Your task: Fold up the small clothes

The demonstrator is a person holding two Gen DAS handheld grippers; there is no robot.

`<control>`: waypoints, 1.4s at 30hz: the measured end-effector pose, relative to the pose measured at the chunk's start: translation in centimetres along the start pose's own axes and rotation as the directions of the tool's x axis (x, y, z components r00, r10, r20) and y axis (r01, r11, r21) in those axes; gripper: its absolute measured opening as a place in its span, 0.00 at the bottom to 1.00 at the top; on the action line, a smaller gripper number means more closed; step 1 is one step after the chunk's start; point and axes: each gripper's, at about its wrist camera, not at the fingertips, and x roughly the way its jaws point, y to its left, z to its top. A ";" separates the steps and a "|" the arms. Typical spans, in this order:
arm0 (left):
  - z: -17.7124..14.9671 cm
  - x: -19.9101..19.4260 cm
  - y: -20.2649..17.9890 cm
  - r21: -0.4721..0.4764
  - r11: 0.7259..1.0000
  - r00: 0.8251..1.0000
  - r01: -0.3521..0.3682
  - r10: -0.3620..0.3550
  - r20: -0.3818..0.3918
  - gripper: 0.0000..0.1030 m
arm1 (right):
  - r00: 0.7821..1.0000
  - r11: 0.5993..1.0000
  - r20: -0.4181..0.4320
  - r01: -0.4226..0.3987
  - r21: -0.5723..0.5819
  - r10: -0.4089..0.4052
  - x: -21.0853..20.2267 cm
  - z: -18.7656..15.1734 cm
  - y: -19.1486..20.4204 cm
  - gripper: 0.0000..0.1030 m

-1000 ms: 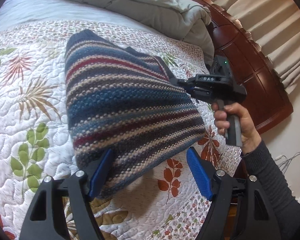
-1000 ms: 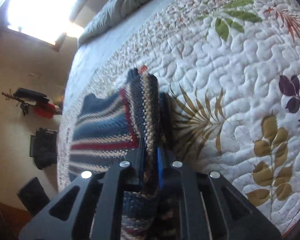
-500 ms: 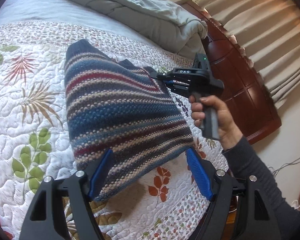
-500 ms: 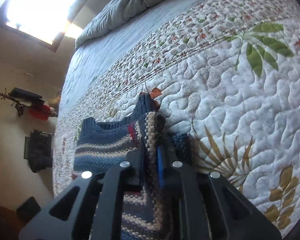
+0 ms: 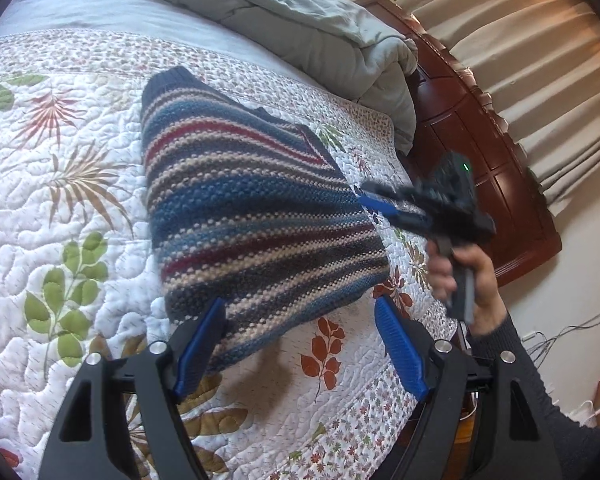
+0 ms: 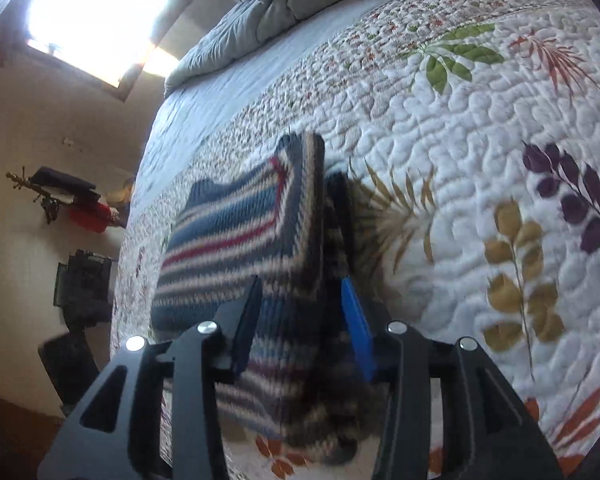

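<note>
Right gripper (image 6: pixel 300 320) is just opening, releasing the folded striped sweater (image 5: pixel 252 208); left gripper (image 5: pixel 296 344) is gaping empty. Fold is risking springing apart.

Each black claw (image 5: pixel 300 350) has blue ribbed pads (image 5: pixel 398 346), silver screws (image 5: pixel 442 346); the person's sleeve (image 5: pixel 540 396) is dark grey.

Floral quilt (image 5: pixel 80 208) on bed, rumpled grey comforter (image 5: pixel 300 36), wooden headboard (image 5: pixel 488 152), pleated curtains (image 5: pixel 540 52)

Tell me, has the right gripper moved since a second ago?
Yes. In the left wrist view the right gripper has pulled back off the striped sweater, toward the wooden footboard. Its jaws have just been opening; the sweater's edge sits loosely between them.
</note>
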 end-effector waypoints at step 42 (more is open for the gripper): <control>-2.1 -0.7 -8.3 0.356 0.780 0.856 -0.515 0.485 0.176 0.82 | 0.997 0.992 0.007 0.080 -0.093 -0.080 -1.2 -4.1 3.4 0.72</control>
